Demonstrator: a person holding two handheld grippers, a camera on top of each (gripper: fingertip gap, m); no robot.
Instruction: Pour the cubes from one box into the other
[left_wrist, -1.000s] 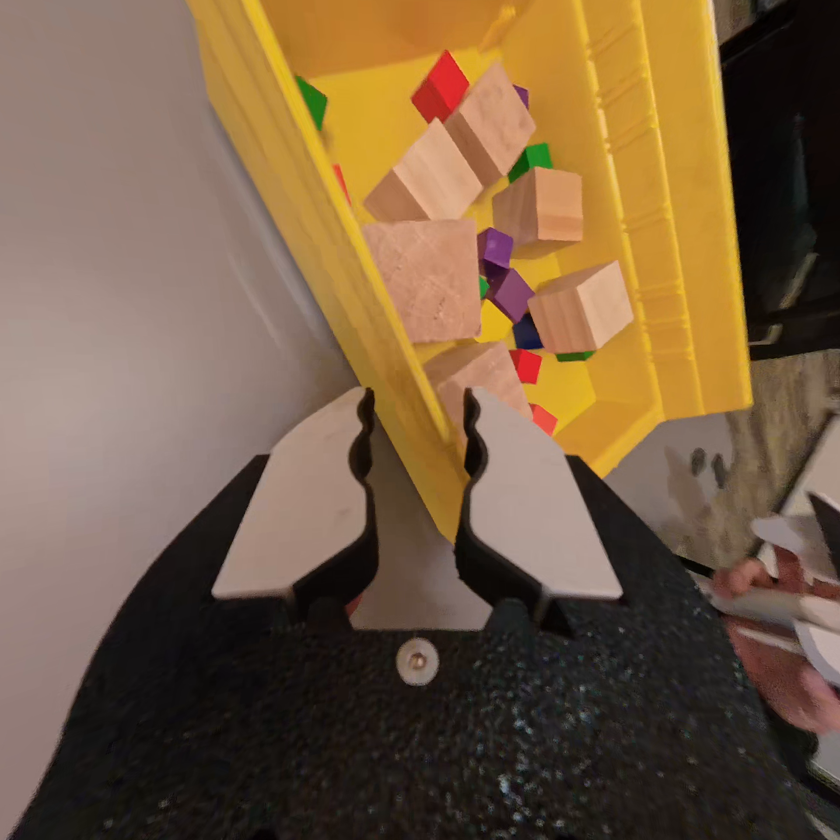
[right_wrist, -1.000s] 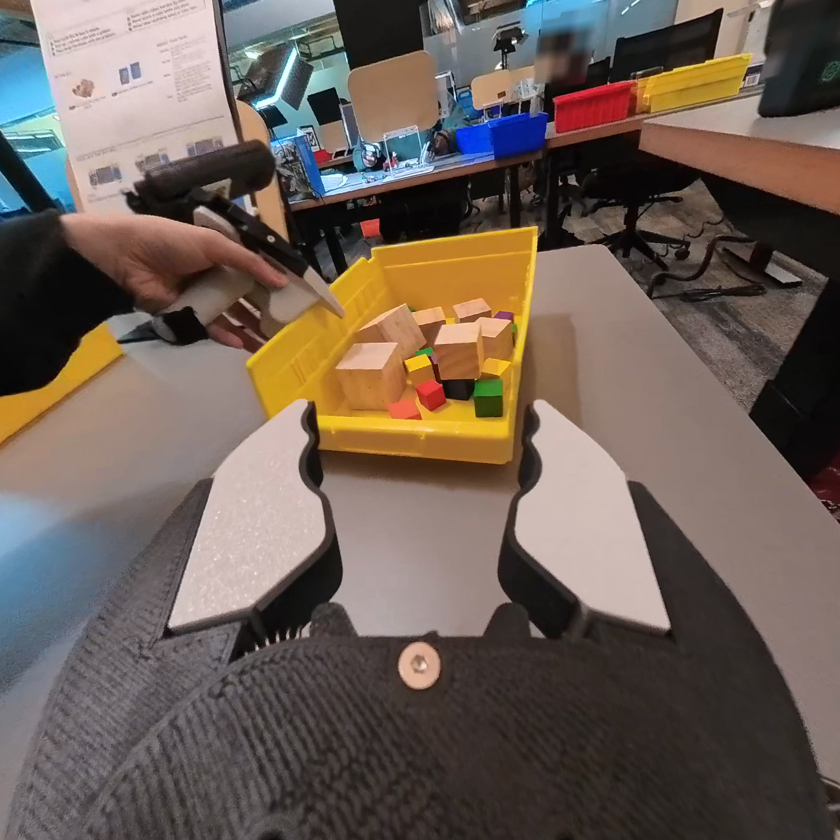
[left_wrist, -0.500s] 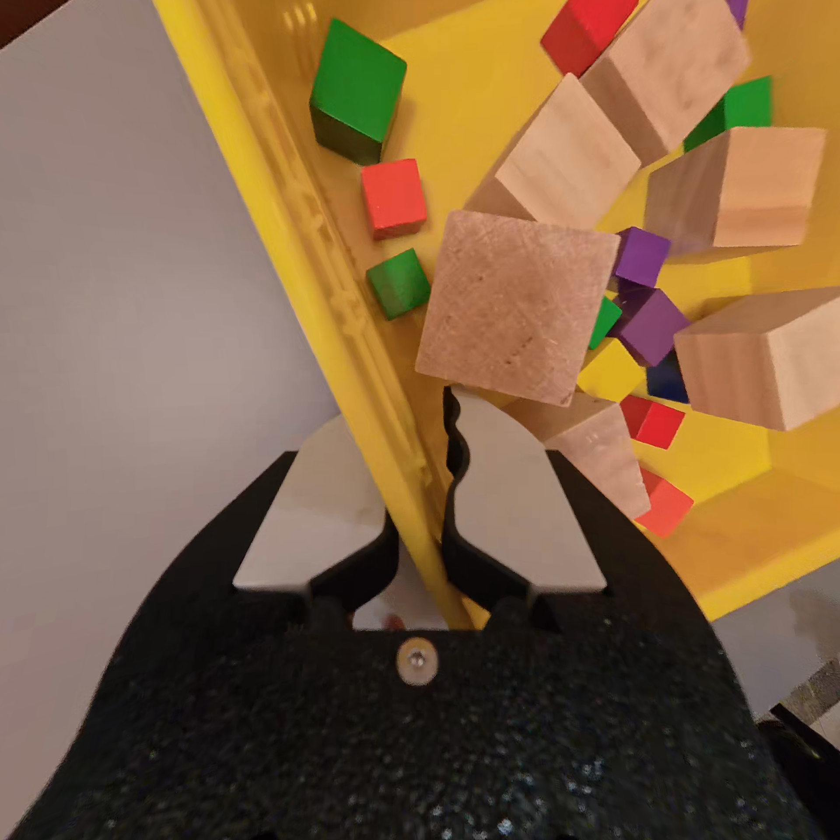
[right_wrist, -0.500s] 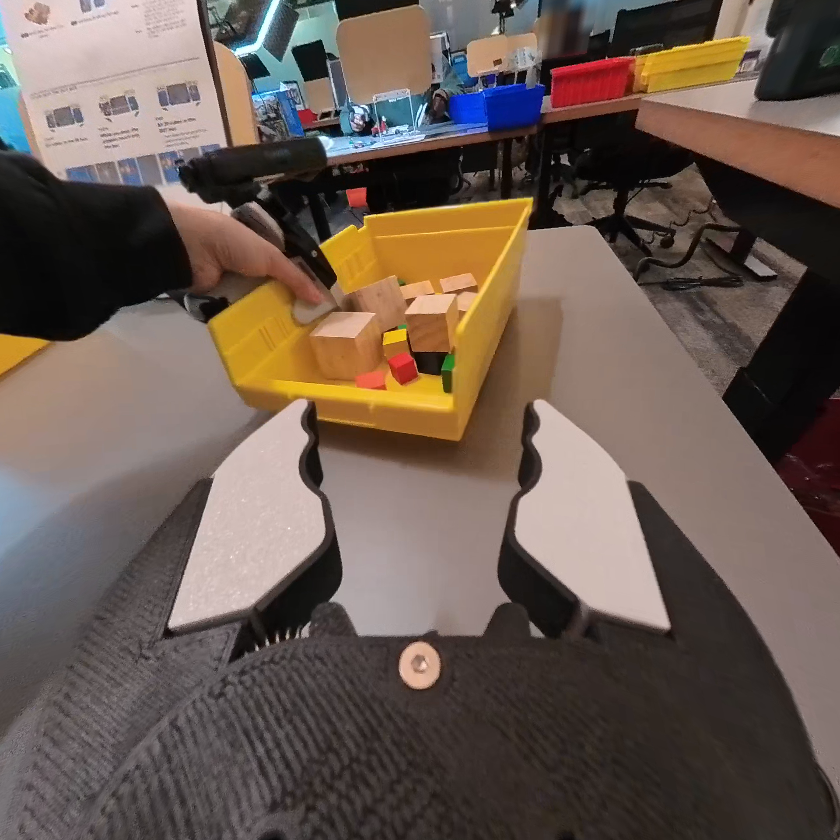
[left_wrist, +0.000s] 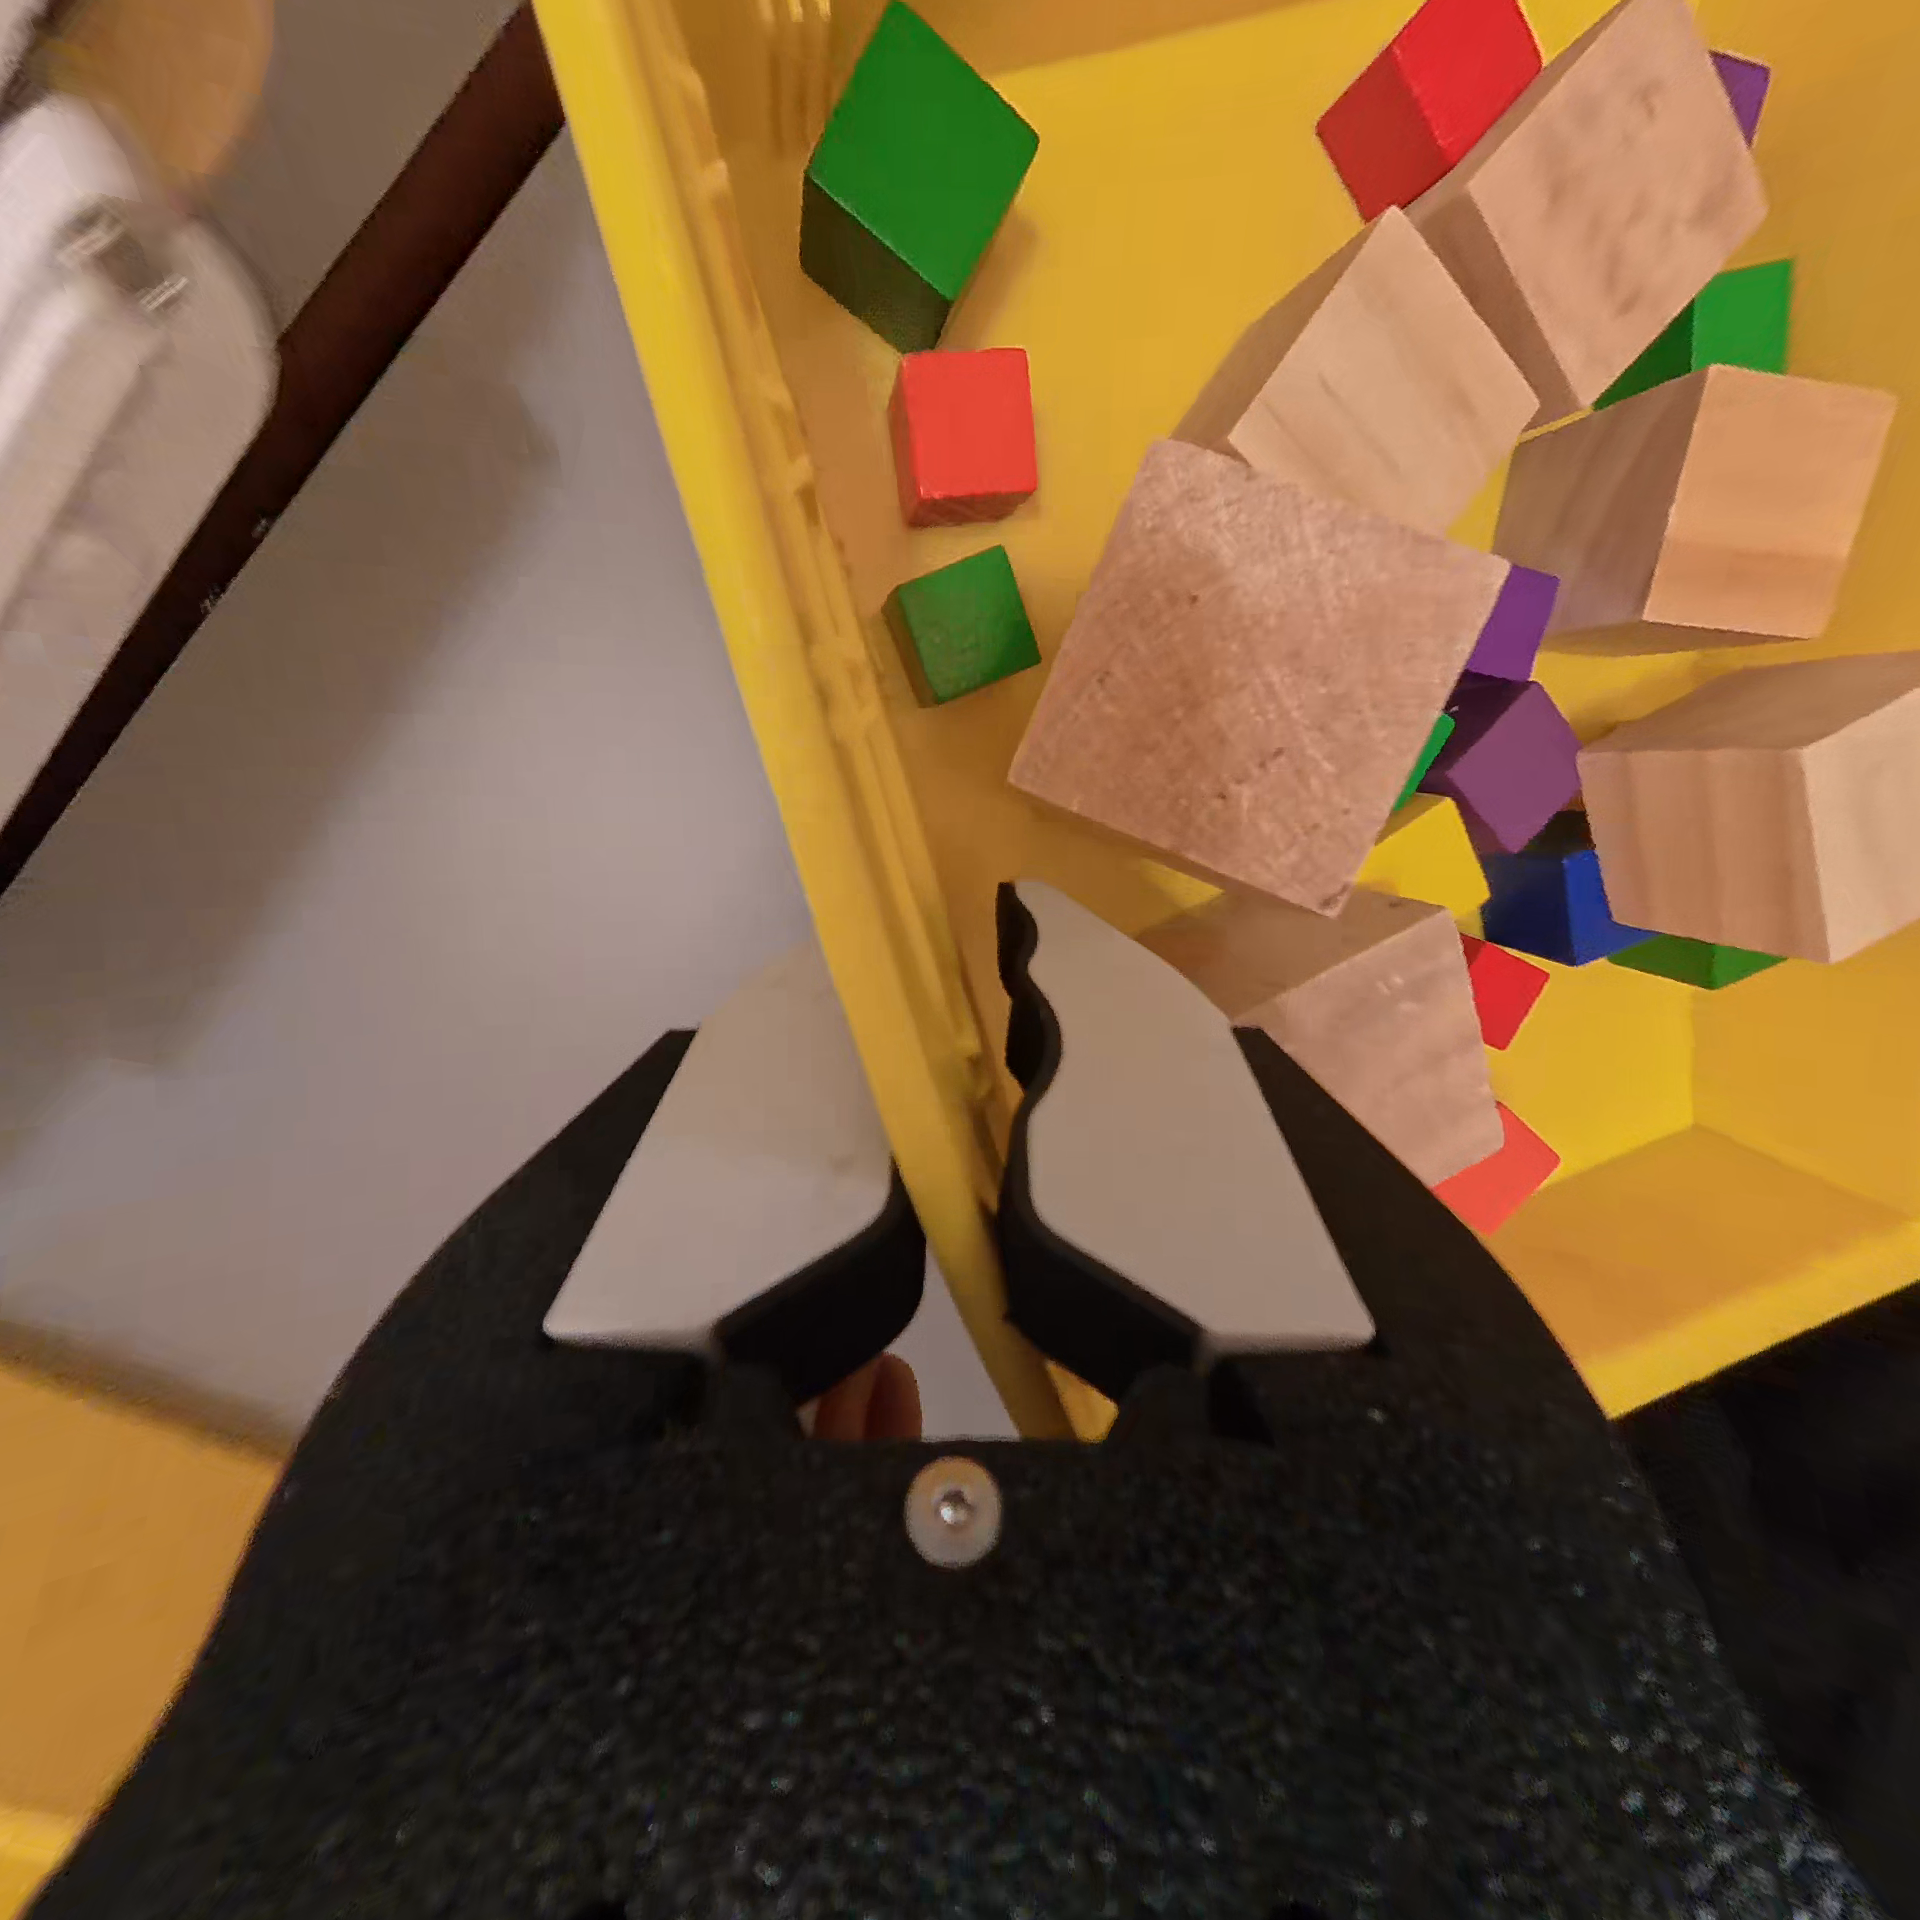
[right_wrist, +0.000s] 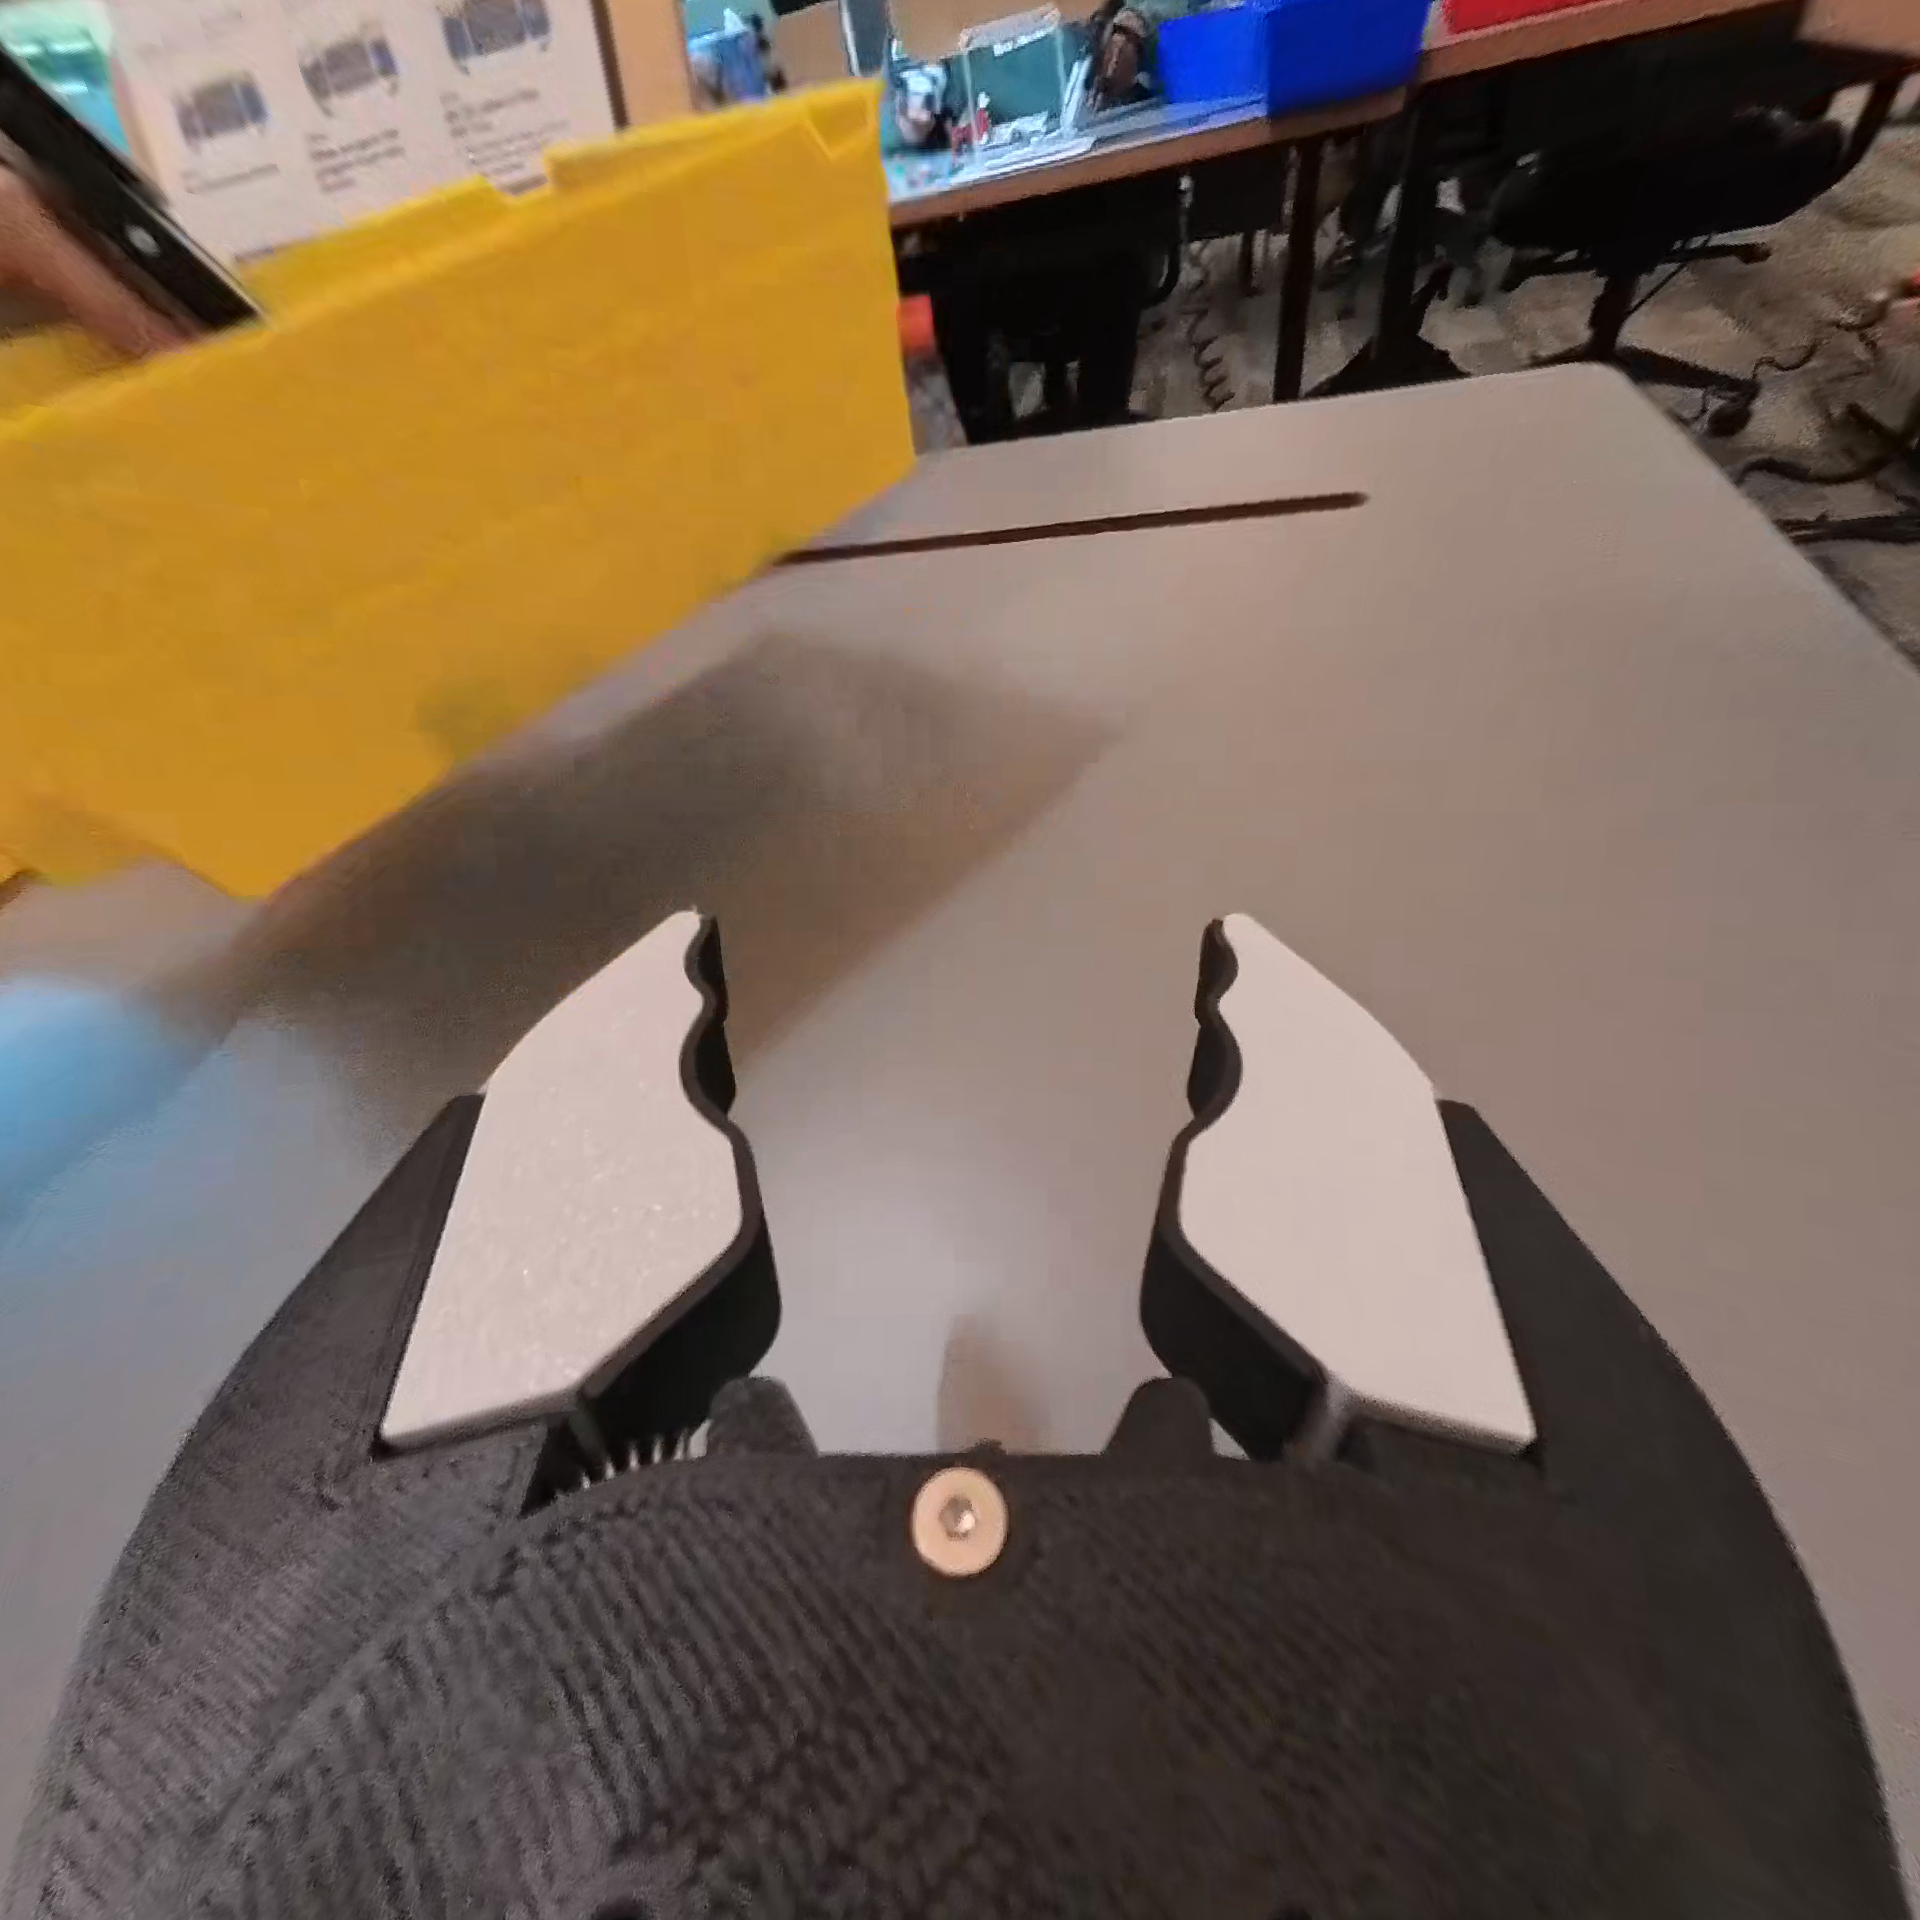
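Note:
My left gripper (left_wrist: 914, 935) is shut on the side wall of a yellow box (left_wrist: 779, 582), one finger inside and one outside. The box holds several cubes: large plain wooden cubes (left_wrist: 1247, 675) and small green (left_wrist: 920, 156), red (left_wrist: 966, 436), purple and blue ones. In the right wrist view the box (right_wrist: 416, 468) hangs tilted above the grey table (right_wrist: 1351, 831) at the left, blurred by motion, with the left gripper (right_wrist: 114, 239) at its upper left. My right gripper (right_wrist: 961, 935) is open and empty over bare table. A blurred yellow patch (left_wrist: 94, 1538), perhaps the other box, lies lower left.
A thin dark slot (right_wrist: 1070, 530) runs across the table's far part. Beyond the table's far edge stand desks with a blue bin (right_wrist: 1288, 52) and office chairs. The table's dark edge (left_wrist: 312, 364) shows in the left wrist view.
My left gripper closed on the box's side wall, lifted the box off the table and swung it leftwards. The cubes shifted little. My right gripper stayed open.

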